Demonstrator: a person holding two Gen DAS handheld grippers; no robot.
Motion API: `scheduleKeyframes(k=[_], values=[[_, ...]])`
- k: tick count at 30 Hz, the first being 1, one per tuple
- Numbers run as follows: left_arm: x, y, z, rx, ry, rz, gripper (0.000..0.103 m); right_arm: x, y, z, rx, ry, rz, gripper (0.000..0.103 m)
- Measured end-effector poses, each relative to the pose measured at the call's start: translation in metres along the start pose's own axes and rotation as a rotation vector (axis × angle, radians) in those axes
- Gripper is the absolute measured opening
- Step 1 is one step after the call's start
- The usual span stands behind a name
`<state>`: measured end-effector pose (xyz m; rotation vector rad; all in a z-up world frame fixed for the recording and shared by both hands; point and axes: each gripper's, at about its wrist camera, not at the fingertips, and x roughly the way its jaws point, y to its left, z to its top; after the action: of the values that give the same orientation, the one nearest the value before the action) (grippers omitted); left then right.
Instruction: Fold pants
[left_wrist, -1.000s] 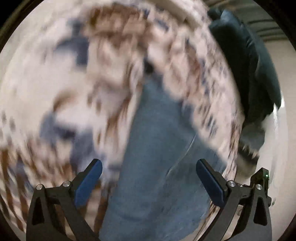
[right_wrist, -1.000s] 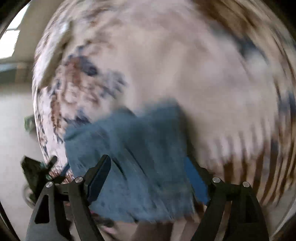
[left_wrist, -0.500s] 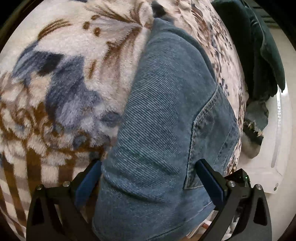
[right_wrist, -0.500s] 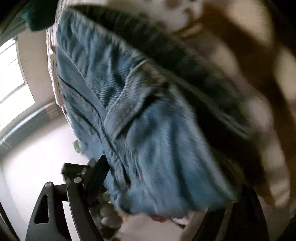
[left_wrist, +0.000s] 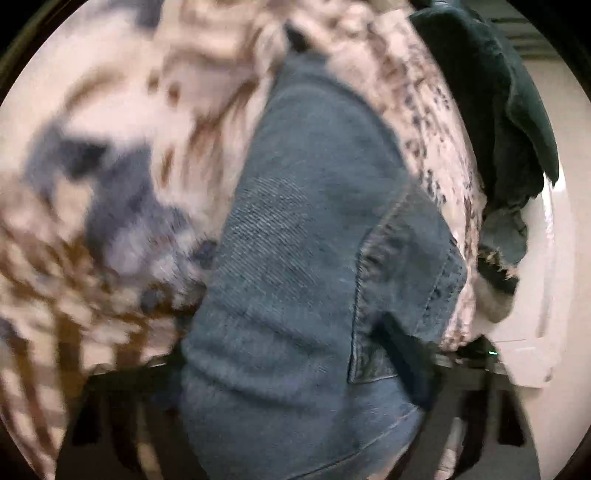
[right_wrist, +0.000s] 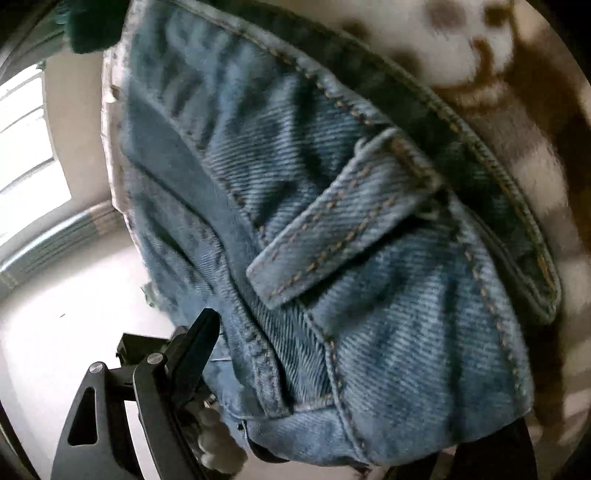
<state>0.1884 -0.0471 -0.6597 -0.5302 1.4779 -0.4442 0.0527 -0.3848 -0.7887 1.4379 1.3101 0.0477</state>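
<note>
Blue denim pants (left_wrist: 310, 258) lie folded on a floral fleece blanket (left_wrist: 110, 166), with a back pocket at the right. My left gripper (left_wrist: 295, 376) straddles the near end of the denim with its fingers spread wide on either side; the frame is blurred. In the right wrist view the waistband and a belt loop (right_wrist: 343, 221) of the pants (right_wrist: 369, 295) fill the frame between my right gripper's (right_wrist: 351, 424) spread fingers; the left finger (right_wrist: 192, 347) shows, the right one is mostly hidden by denim.
A dark green garment (left_wrist: 498, 110) lies at the blanket's far right edge, beside a white surface (left_wrist: 554, 295). In the right wrist view a pale floor (right_wrist: 55, 314) and a bright window (right_wrist: 26, 147) lie to the left.
Both grippers have moved in low over the pants from higher up. The right gripper has pushed closer, so the waistband now fills its view. The left view barely shifted in the last half second.
</note>
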Motion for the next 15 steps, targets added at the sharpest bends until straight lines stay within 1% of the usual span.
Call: scheduleKeyframes(k=[1,2,3,4,5,6,8,9,11,12,13,14,15], values=[[-0.006,-0.004,-0.001,0.024,-0.026,0.009,0.061,-0.007,0.001,-0.007,-0.005,-0.022,0.03,0.082],[-0.014,-0.007,-0.004,0.034,-0.046,0.009,0.052,-0.012,0.004,-0.012,-0.015,-0.036,0.06,0.081],[-0.017,-0.006,-0.005,0.029,-0.057,0.003,0.049,-0.018,0.007,-0.018,-0.02,-0.052,0.106,0.081],[-0.021,-0.005,-0.006,0.02,-0.071,-0.008,0.044,-0.019,0.005,-0.023,0.003,-0.063,0.157,0.081],[-0.024,-0.003,-0.007,0.01,-0.08,-0.02,0.041,-0.019,0.0,-0.025,0.034,-0.065,0.206,0.081],[-0.024,-0.001,-0.007,0.0,-0.076,-0.027,0.041,-0.015,-0.005,-0.026,0.064,-0.062,0.222,0.081],[-0.019,0.005,-0.004,-0.039,-0.061,-0.044,0.041,-0.002,-0.013,-0.022,0.079,-0.053,0.159,0.081],[-0.017,0.01,-0.002,-0.071,-0.057,-0.056,0.04,0.004,-0.015,-0.02,0.086,-0.042,0.148,0.079],[-0.018,0.011,0.0,-0.078,-0.06,-0.059,0.039,0.005,-0.021,-0.017,0.117,-0.045,0.12,0.066],[-0.02,0.007,-0.001,-0.062,-0.065,-0.047,0.038,0.005,-0.019,-0.019,0.117,-0.047,0.111,0.062],[-0.023,0.003,-0.002,-0.043,-0.069,-0.036,0.036,0.002,-0.015,-0.023,0.102,-0.048,0.09,0.054],[-0.026,-0.002,-0.003,-0.028,-0.078,-0.027,0.033,-0.002,-0.012,-0.027,0.094,-0.051,0.091,0.049],[-0.029,-0.006,-0.005,-0.02,-0.088,-0.028,0.03,-0.007,-0.009,-0.03,0.088,-0.052,0.096,0.048]])
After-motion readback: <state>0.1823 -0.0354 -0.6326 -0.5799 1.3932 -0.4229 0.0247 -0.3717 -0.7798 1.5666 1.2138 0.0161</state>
